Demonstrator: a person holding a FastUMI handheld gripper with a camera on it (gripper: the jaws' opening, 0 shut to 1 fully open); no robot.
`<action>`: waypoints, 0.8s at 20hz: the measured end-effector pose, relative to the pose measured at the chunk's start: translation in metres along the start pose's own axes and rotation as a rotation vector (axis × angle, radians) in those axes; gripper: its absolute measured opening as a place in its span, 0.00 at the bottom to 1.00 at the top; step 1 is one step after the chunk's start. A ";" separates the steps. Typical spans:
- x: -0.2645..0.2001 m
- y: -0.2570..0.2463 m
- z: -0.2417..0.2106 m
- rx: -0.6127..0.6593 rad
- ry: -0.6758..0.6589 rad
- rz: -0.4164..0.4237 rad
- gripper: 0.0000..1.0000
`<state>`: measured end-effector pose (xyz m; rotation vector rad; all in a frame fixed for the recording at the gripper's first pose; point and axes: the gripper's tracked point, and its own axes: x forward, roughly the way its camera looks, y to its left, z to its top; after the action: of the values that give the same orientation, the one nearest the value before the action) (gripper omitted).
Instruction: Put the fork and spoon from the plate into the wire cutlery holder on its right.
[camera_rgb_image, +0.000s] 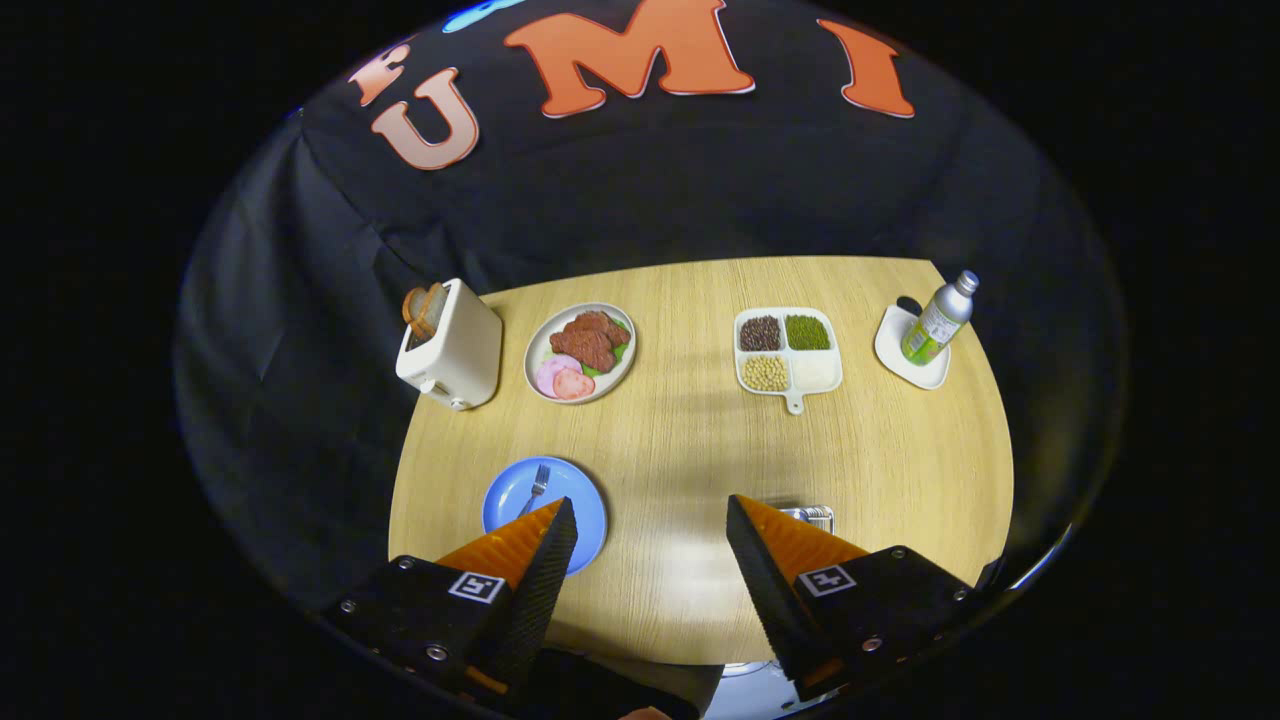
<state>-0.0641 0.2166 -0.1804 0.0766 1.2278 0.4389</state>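
Note:
A blue plate (520, 492) lies on the wooden table just beyond my left finger, which covers its near edge. A metal fork (537, 484) rests on the plate with its tines pointing away; the spoon is hidden. The wire cutlery holder (815, 516) peeks out just past my right finger, mostly hidden by it. My gripper (650, 520) hovers above the table's near edge, open, with bare table between its fingers.
Farther back stand a white toaster (455, 345) with bread, a plate of meat and ham (580, 352), a white divided tray of beans (787, 355) and a bottle (938, 318) on a white coaster. Bare wood lies in the table's middle.

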 end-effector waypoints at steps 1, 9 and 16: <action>0.000 0.010 0.006 -0.019 -0.047 -0.001 0.91; -0.012 0.081 0.051 -0.099 -0.503 -0.032 0.99; 0.014 0.139 0.018 -0.161 -0.584 -0.043 0.98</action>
<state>-0.0828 0.3517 -0.1467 0.0361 0.6171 0.4362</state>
